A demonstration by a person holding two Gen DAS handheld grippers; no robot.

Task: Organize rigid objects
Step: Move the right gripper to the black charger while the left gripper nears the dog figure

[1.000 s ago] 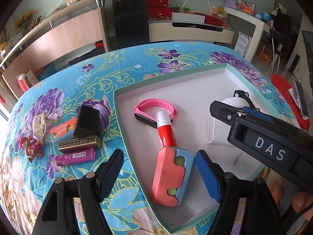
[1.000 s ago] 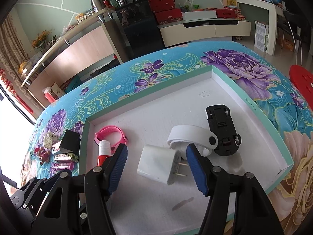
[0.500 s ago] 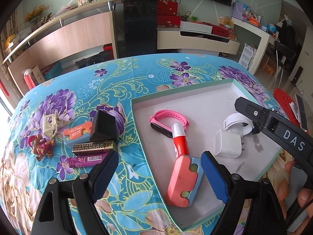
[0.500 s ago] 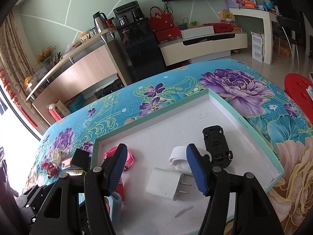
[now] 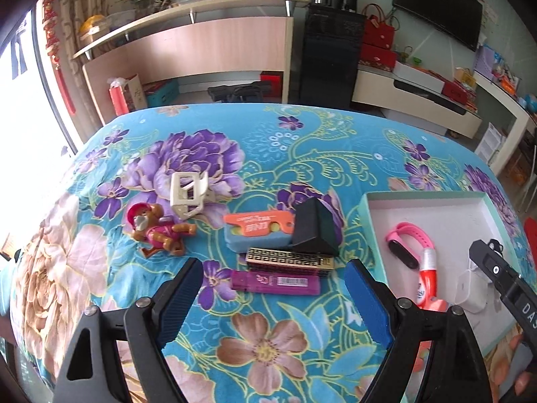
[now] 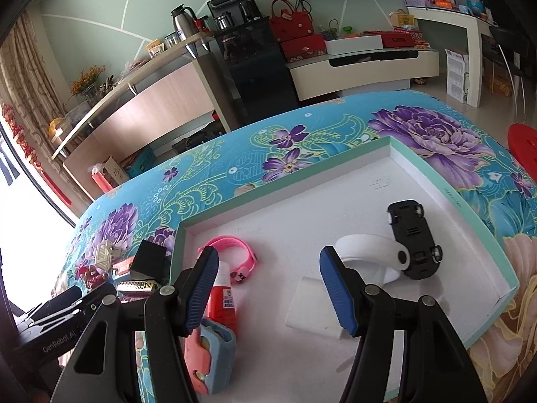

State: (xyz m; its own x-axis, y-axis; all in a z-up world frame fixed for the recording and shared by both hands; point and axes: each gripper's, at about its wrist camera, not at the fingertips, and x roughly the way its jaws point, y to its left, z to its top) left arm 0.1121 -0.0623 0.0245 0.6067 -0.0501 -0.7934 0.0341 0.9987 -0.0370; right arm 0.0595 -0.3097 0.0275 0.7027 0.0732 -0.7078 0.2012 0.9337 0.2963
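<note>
Jaws wide above purple lighter

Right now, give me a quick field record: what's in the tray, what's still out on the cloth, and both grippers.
tray: pink band, red tube, white plug, white strap, black toy car, pink-blue block
on cloth: purple stick, gold harmonica, black box, orange-blue block, bear figure, cream frame
left gripper: open, empty
right gripper: open, over tray
</note>
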